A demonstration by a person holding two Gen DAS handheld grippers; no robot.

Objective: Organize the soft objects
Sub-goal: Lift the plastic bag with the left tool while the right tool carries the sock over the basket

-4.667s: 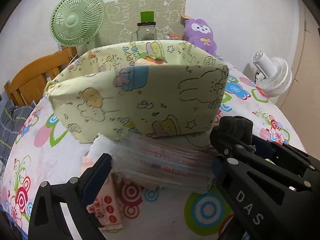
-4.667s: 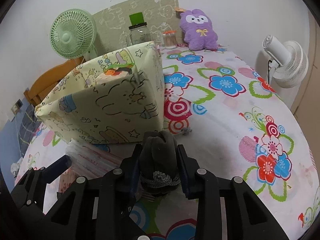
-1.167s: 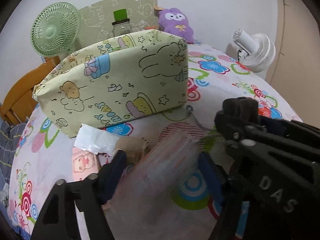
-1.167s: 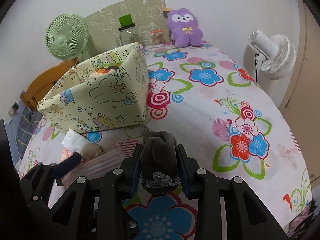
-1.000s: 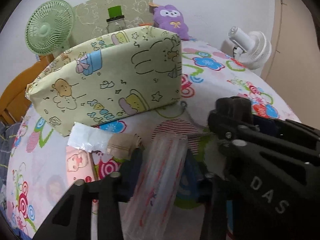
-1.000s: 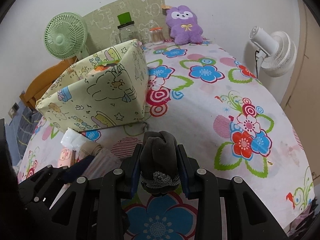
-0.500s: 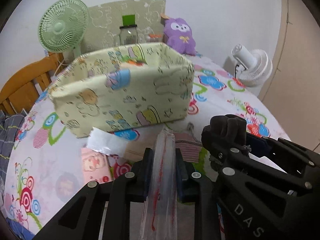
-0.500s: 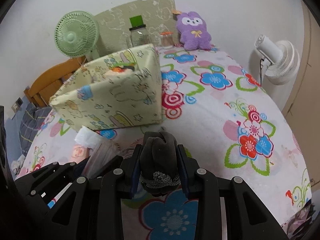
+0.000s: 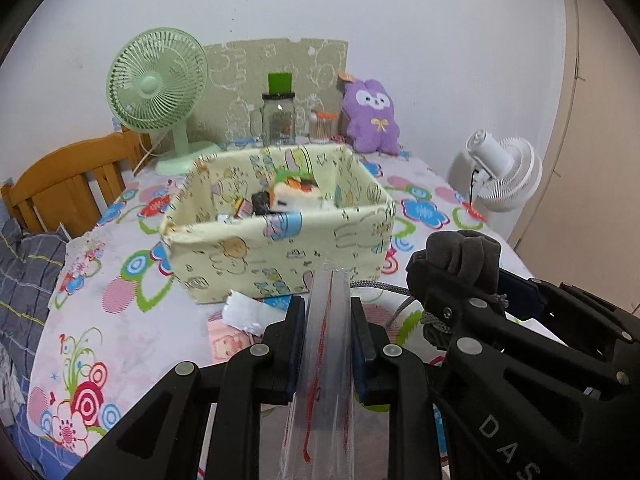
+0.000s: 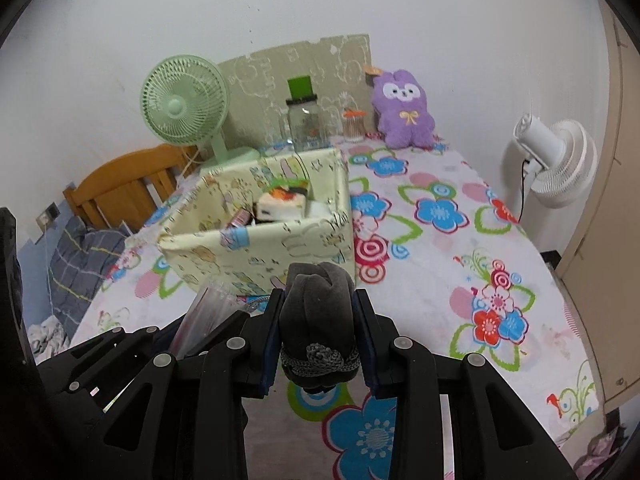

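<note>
Left gripper (image 9: 326, 322) pinches a clear packet (image 9: 325, 344); right gripper (image 10: 318, 326) clamps a grey pouch (image 10: 318, 312).

"DAS" on right gripper (image 9: 456, 300) frame

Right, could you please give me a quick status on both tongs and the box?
Left tongs shut on clear plastic packet. Right tongs shut on grey rolled cloth. Fabric box ahead, open-topped, partly filled. Nothing blocking it.
</note>
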